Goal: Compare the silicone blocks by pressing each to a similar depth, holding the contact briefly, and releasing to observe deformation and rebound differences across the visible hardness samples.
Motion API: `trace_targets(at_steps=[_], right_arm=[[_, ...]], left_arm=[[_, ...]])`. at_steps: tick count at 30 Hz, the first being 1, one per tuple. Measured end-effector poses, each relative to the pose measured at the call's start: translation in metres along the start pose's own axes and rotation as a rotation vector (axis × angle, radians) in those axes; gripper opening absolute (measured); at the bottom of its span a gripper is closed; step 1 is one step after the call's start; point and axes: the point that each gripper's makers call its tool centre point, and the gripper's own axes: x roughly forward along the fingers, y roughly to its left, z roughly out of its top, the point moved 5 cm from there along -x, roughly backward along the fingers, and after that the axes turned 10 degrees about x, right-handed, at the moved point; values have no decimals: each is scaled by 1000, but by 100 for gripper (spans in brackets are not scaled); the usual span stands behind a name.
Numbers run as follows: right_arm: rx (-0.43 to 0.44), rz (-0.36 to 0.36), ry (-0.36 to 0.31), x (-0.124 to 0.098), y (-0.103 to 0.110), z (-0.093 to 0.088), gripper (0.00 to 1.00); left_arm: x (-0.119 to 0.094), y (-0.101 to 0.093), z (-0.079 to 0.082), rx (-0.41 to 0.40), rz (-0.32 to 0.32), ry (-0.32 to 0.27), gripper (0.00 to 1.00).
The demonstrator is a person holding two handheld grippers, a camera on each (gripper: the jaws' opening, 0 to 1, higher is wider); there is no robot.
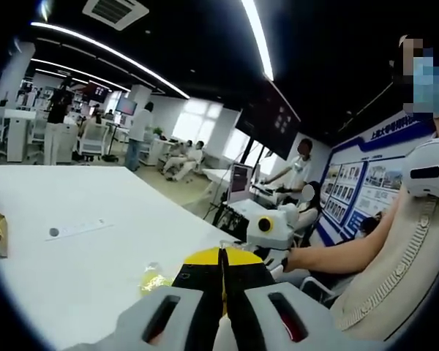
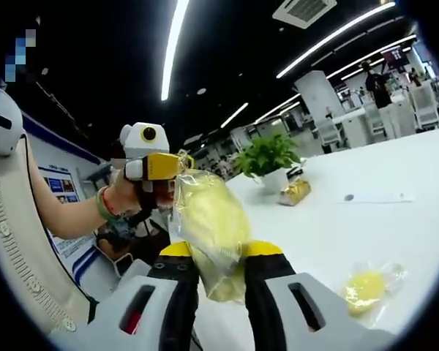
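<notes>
The left tool (image 1: 222,272) rises at six o'clock, its yellow-tipped jaws pressed together. A yellow bagged block (image 1: 155,281) lies on the white desk (image 1: 95,256) at seven o'clock; the right tool (image 1: 271,227) sits at four o'clock.

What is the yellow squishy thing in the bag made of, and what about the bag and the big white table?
The yellow block looks like soft, matte silicone or rubber: its outline is rounded and dull. Its bag seems to be thin clear plastic, since it crinkles, shines and shows the yellow through. The right gripper is shut on it. The table looks like smooth, hard white laminate, though that is a guess.
</notes>
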Motion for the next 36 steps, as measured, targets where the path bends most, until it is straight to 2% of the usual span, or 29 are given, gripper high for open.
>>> trace_targets(at_steps=[22,33,36], right_arm=[[-18,-18,10,3,-3,-3,28],[-15,-35,12,9,-4,-8,34],[-13,-57,14,10,-6,-11,39]], left_arm=[[-2,0,-4,-17,-9,5,0],[-5,-4,-10,-53,-24,3,0],[-8,-1,-15,-67,-14,5,0]])
